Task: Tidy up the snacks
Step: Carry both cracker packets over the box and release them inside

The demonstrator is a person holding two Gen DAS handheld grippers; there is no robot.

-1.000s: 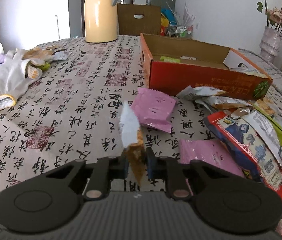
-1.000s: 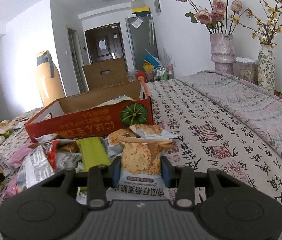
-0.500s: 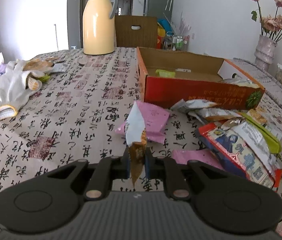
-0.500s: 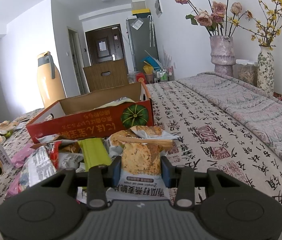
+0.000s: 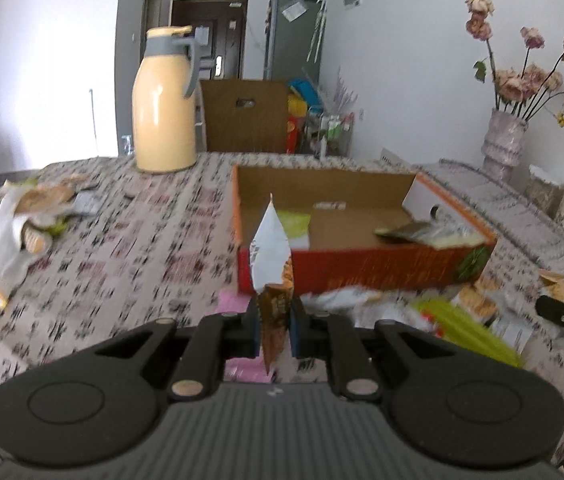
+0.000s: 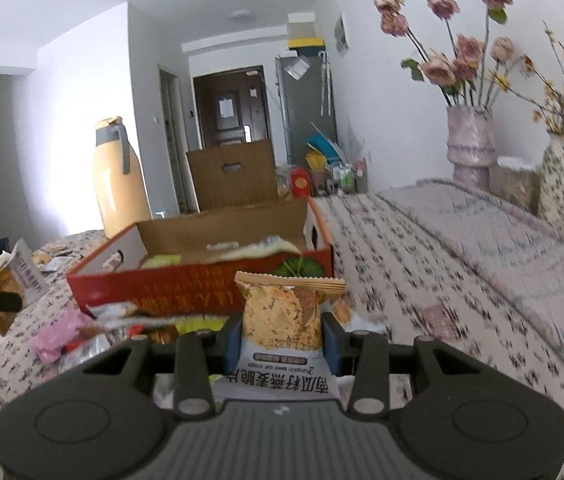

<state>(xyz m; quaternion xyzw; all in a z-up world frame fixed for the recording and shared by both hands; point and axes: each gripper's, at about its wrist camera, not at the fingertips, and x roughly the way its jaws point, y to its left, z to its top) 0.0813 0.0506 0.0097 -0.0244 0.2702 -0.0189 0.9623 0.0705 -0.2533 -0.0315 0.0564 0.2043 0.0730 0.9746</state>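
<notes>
Between left claw (image 5: 274,330) pads | snack packet (image 5: 271,264) upright | tip up

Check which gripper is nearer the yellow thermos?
Left. The left gripper, shut on a thin packet, sits on the box's thermos side. The right gripper, gripping an oat-crisp bag, is at the box's opposite end.
</notes>
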